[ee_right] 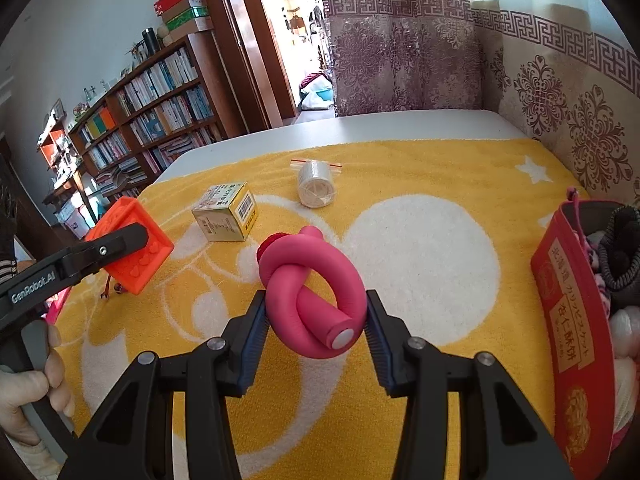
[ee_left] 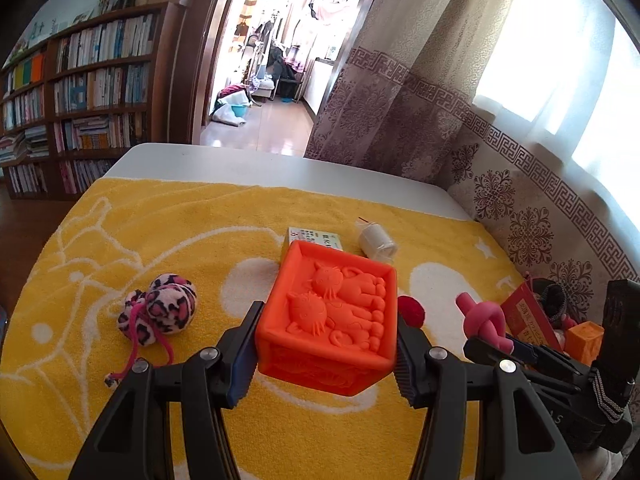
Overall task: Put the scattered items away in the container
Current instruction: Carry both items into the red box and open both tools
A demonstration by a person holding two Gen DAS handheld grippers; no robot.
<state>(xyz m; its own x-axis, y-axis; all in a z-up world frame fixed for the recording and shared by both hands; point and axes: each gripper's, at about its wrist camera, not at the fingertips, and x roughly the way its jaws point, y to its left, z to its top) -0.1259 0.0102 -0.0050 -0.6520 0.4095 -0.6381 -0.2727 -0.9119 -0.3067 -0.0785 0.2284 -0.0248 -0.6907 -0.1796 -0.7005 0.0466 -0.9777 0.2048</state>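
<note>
Orange rubbery block [ee_left: 326, 320], soft, light, embossed, sits clamped across its 2 side walls in my left jaws [ee_left: 326, 354], lifted left of the red container [ee_right: 572, 320]. Right jaws [ee_right: 316, 322] pinch the squashy pink knotted tube [ee_right: 316, 280] nearer that container.

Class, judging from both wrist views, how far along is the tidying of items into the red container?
Done: the red container already holds soft items. In hand: left gripper grips the orange block; right gripper grips the pink knot. Left: leopard toy, yellow box, white roll.
</note>
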